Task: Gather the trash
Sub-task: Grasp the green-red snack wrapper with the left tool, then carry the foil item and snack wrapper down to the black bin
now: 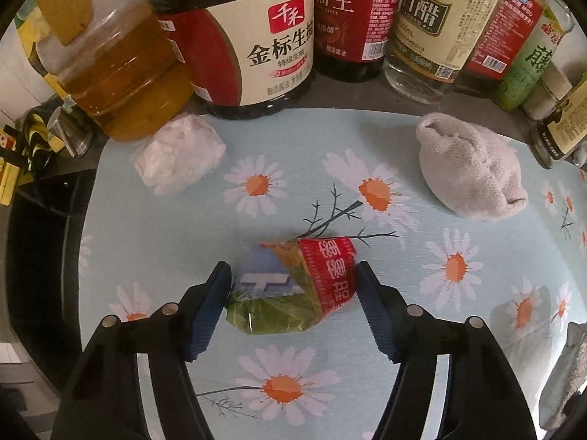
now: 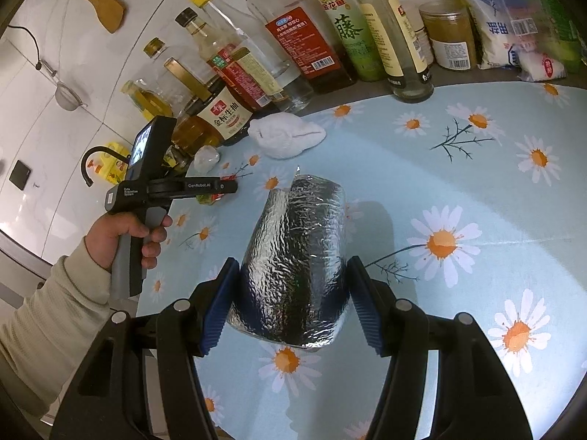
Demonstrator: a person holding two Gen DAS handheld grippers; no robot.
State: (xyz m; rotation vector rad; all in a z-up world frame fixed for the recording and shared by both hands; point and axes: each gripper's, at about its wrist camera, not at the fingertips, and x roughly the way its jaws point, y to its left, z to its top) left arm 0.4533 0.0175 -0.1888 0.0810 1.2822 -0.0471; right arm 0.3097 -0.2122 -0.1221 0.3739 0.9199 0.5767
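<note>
A crumpled red-and-green snack wrapper (image 1: 293,286) lies on the daisy-print tablecloth (image 1: 422,330), between the two blue pads of my left gripper (image 1: 293,286); the pads sit against its two sides. A silver foil bag (image 2: 293,256) stands between the pads of my right gripper (image 2: 293,282), which touch its sides. In the right wrist view my left gripper (image 2: 227,187) is at the left over the wrapper (image 2: 211,198). A crumpled grey-white cloth (image 1: 469,168) and a clear plastic wad (image 1: 179,154) lie farther back.
A row of sauce, oil and vinegar bottles (image 1: 249,44) lines the back of the counter (image 2: 304,36). Bags of salt or sugar (image 2: 513,18) stand at the back right. The tablecloth's left edge drops to a dark sink area (image 1: 40,249).
</note>
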